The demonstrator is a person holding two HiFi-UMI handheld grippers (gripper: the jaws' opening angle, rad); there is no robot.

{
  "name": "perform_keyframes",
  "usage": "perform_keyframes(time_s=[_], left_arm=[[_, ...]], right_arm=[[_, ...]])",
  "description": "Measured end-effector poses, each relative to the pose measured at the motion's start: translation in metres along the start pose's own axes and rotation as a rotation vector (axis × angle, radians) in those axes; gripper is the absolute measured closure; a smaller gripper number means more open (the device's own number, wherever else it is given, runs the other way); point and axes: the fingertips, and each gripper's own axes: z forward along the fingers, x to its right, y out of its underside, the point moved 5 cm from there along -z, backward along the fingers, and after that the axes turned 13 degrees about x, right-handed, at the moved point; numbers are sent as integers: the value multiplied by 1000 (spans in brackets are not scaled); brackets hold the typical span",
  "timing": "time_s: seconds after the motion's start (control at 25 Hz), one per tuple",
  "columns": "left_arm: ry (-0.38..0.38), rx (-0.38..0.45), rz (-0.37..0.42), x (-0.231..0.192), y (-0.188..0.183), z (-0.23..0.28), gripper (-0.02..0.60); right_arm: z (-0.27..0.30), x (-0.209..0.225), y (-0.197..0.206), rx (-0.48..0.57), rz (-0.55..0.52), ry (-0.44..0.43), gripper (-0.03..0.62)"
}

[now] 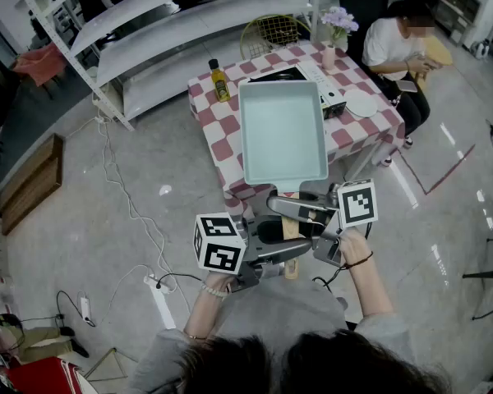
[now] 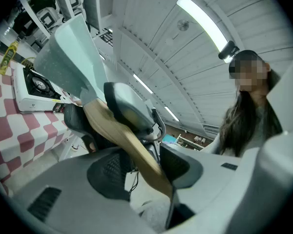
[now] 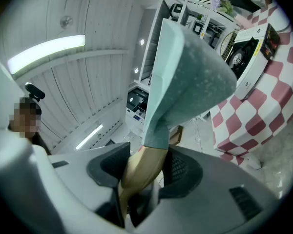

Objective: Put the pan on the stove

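Observation:
A pale teal rectangular pan [image 1: 283, 134] with a wooden handle [image 1: 291, 253] hangs tilted above the checkered table [image 1: 214, 117]. It hides most of the white portable stove [image 1: 332, 98]. My left gripper [image 1: 271, 257] is shut on the handle's near end. My right gripper [image 1: 300, 212] is shut on it closer to the pan. In the left gripper view the handle [image 2: 122, 130] runs slantwise between the jaws of the left gripper [image 2: 146, 167], with the stove [image 2: 31, 89] far left. In the right gripper view the right gripper [image 3: 144, 179] clamps the handle [image 3: 145, 162] under the pan [image 3: 190, 82].
On the table stand a yellow bottle [image 1: 219, 81], a vase of purple flowers [image 1: 337, 27] and a white plate [image 1: 361, 103]. A person [image 1: 398, 48] sits at the far right. A wire chair [image 1: 271, 31] and white shelves [image 1: 148, 23] lie beyond; cables and a power strip [image 1: 160, 298] lie on the floor.

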Motion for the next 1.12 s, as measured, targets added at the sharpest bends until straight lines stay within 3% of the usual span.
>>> perform_keyframes(time_s=[0.12,0.52,0.84,1.12], left_arm=[[1,-2,-5,1,-1,0,390],[-4,-9,-6,-2,2,8,390],[-25,4,-6,1,9,28,390],[-52,37,-6,-10,14,49,390]], right_arm=[[5,-9,0,13,38,-38,396],[-2,-7,-3,27,49,-39,396],[-27,3,-9,-7,17,17,396],[-37,7,-17,-12,66,-40,396]])
